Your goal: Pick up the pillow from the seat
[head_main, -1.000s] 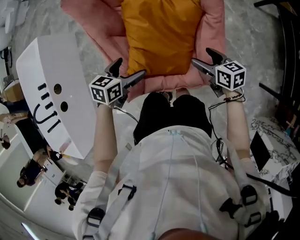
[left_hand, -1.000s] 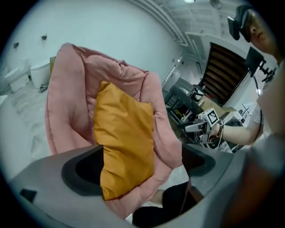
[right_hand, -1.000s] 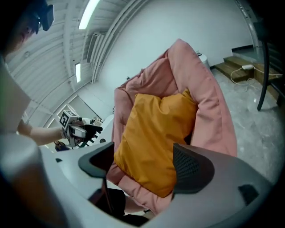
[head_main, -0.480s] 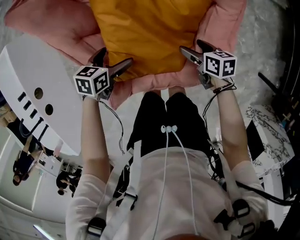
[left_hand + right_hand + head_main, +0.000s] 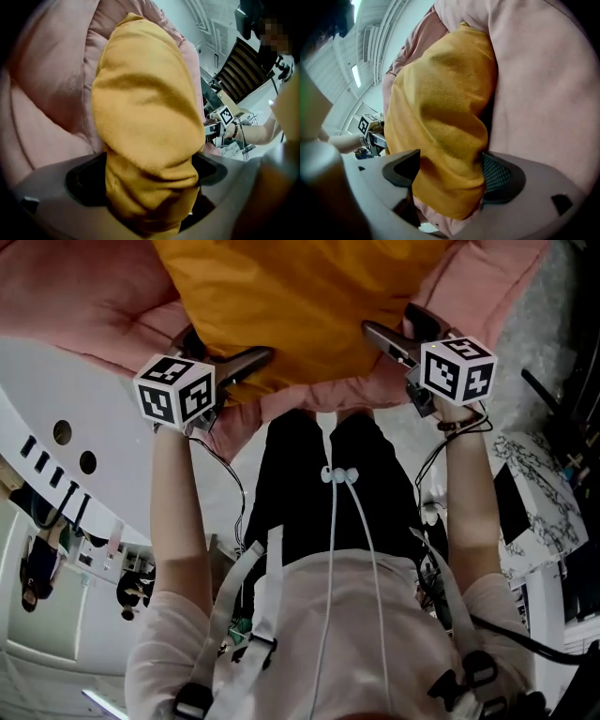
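An orange pillow point(image 5: 300, 296) lies on a pink padded seat point(image 5: 84, 306) in front of me. My left gripper point(image 5: 230, 348) is shut on the pillow's near left corner. In the left gripper view the orange cloth point(image 5: 145, 140) bunches up between the two dark pads of that gripper point(image 5: 150, 183). My right gripper point(image 5: 389, 322) is shut on the near right corner. There the pillow point(image 5: 440, 103) fills the gap of that gripper point(image 5: 447, 171), with pink seat padding point(image 5: 543, 84) beside it. Each gripper's marker cube shows in the other's view.
A white curved panel point(image 5: 56, 427) with round holes stands close on the left. My legs in black shorts point(image 5: 319, 484) are just below the seat's front edge. A dark marbled object point(image 5: 534, 512) and cables lie at the right on the grey floor point(image 5: 562, 334).
The pillow and seat now look larger and nearer in the head view. Both grippers have stayed at the pillow's near corners, the left one drifting left.
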{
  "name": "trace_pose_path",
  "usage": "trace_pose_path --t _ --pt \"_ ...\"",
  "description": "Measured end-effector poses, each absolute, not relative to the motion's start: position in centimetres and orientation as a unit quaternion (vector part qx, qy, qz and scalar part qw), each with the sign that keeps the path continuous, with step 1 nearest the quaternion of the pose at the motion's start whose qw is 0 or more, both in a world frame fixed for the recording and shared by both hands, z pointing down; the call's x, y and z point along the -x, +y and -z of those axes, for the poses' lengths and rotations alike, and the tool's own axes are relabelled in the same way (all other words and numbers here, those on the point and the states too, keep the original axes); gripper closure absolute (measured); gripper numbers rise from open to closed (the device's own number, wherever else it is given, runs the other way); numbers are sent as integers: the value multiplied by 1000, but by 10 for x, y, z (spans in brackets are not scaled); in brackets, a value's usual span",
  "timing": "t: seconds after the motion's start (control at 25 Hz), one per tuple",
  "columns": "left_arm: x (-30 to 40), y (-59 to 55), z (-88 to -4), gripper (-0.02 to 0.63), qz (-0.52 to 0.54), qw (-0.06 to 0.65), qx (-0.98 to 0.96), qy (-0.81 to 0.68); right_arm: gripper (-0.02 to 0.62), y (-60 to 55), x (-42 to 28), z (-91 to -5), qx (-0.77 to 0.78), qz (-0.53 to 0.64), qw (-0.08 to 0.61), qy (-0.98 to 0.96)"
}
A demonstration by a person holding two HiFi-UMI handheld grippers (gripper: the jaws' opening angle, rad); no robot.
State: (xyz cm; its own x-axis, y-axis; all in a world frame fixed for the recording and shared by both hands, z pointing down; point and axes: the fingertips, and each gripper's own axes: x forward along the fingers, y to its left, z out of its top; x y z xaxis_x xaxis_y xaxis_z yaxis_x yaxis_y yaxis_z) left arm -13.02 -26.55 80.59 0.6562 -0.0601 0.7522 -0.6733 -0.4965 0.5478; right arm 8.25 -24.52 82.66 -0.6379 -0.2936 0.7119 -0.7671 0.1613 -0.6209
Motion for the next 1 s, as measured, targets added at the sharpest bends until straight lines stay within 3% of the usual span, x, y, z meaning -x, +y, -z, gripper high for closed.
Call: trace_pose_path --t 0.24,0.6,0.72,0.84,1.0 --pt "111 -260 -812 71 -335 464 -793 -207 202 -255 -86 -843 -362 -504 269 -736" --pt "106 -273 -841 72 -357 472 -779 -208 210 -284 -55 -881 -334 -524 276 -733" --pt "105 -279 -843 90 -361 460 -781 -218 314 -287 -58 -877 -330 -520 264 -742" --pt "107 -276 -837 151 -361 448 -788 -221 399 -281 -60 -865 -335 -518 243 -748" --pt "105 -273 -826 219 -352 429 -802 -221 466 -275 -63 -848 -358 -506 230 -751"
